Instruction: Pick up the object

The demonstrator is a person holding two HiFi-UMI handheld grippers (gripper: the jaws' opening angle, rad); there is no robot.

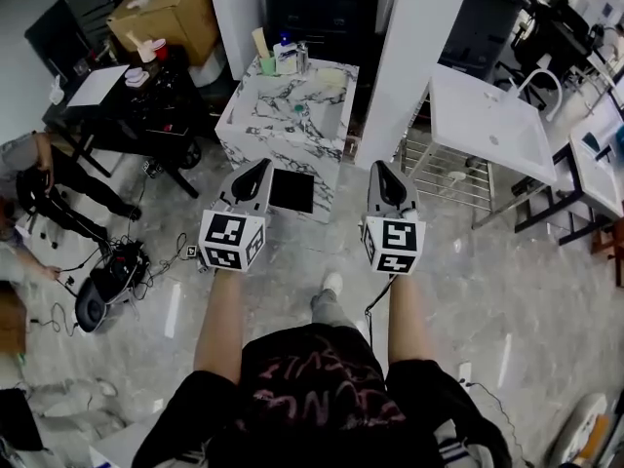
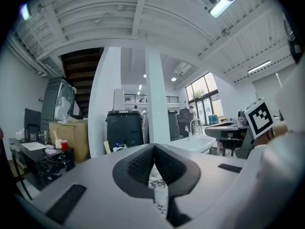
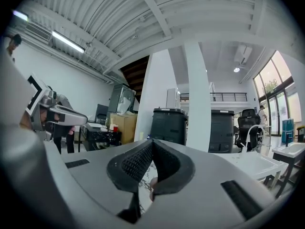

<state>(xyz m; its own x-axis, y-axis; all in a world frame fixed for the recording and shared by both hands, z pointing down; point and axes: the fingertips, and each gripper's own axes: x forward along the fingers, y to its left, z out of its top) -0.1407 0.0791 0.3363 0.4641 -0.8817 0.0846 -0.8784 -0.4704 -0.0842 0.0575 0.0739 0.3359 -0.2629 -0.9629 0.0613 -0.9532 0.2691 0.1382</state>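
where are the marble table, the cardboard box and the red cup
marble table (image 1: pixel 317 115), head view, bare part of its top
cardboard box (image 1: pixel 175 22), head view, its side
red cup (image 2: pixel 64 145), left gripper view, its side

The left gripper (image 1: pixel 259 167) and right gripper (image 1: pixel 379 169) are held side by side above the floor (image 1: pixel 546 291). A marble table (image 1: pixel 314 115) stands farther ahead, with a white table (image 1: pixel 483 115) to its right.

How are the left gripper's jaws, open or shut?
Shut. In the left gripper view, the left gripper has its black pads touching at the tips, with nothing between them.
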